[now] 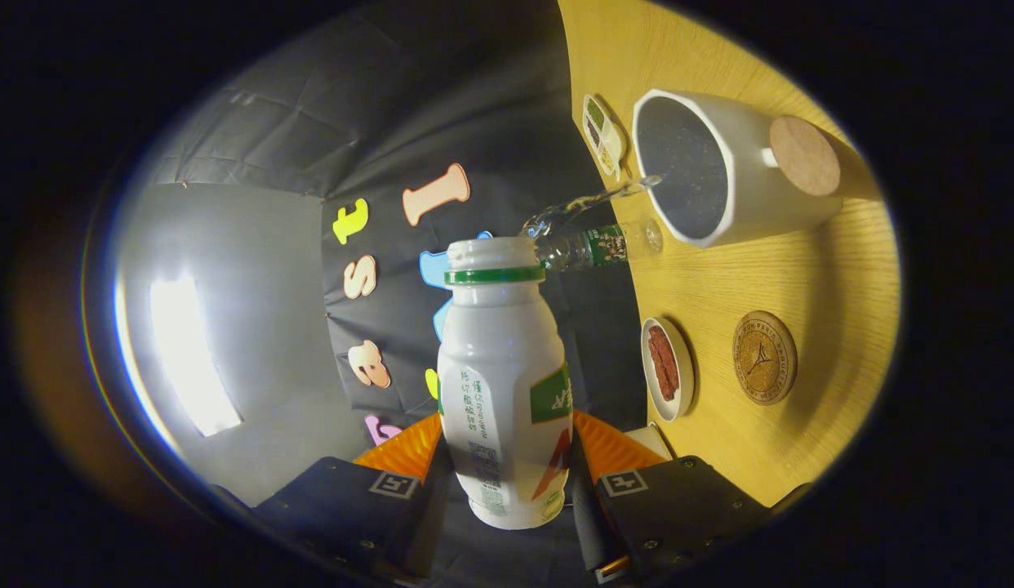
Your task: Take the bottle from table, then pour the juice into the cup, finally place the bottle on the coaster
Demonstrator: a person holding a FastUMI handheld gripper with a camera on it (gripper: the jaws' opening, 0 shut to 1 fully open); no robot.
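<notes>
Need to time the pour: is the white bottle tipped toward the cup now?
Tipped. The jaws grip the white bottle on both sides; a clear stream leaves its open mouth and reaches the cup.

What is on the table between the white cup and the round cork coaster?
Bare wood table in the gripper view; cup, coaster.

Clear plastic bottle (598,247), small dish (667,368) of red food, divided tray (602,135), wooden table (801,269)

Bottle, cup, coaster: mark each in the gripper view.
bottle (503,384), gripper view, middle of its white body between the jaws.
cup (752,175), gripper view, white outer wall.
coaster (764,357), gripper view, centre of its cork face.
</notes>
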